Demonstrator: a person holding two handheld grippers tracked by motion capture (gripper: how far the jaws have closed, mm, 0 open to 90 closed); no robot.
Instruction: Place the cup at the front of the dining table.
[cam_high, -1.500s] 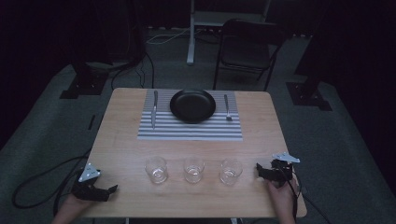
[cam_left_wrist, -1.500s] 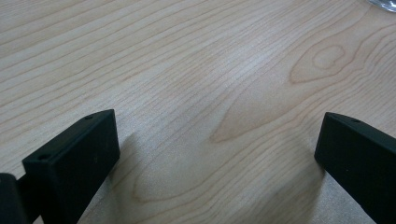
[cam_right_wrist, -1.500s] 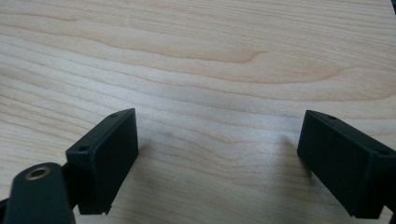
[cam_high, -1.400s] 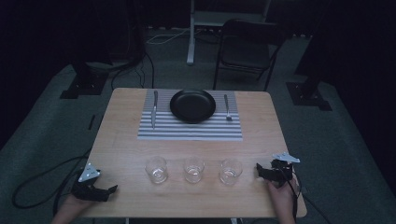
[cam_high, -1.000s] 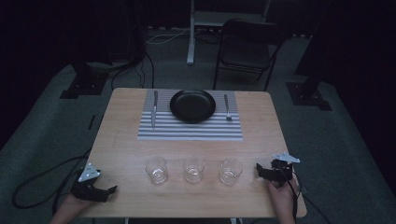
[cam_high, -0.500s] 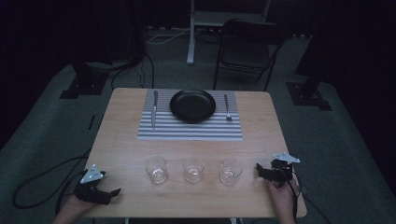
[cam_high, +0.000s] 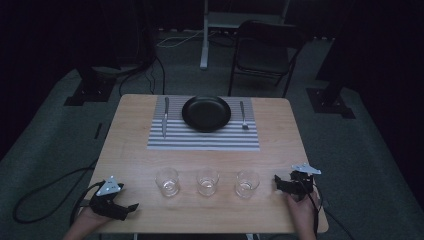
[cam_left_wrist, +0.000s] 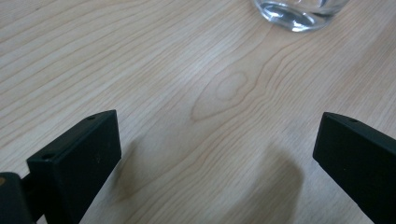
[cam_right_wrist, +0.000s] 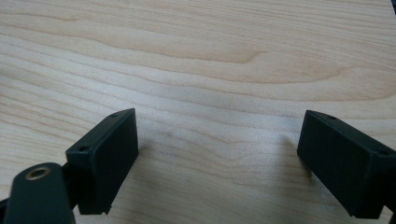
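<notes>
While three glasses (cam_high: 207, 181) stand in a row on the wooden table (cam_high: 130, 150), the left gripper (cam_high: 131, 207) and right gripper (cam_high: 276, 183) rest at its near corners, jaws spread, gripping nothing.

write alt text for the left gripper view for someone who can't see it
Two open black jaws of the left gripper rise over a bare light wooden table, nothing between them. The base of a clear glass sits at the top edge.
</notes>
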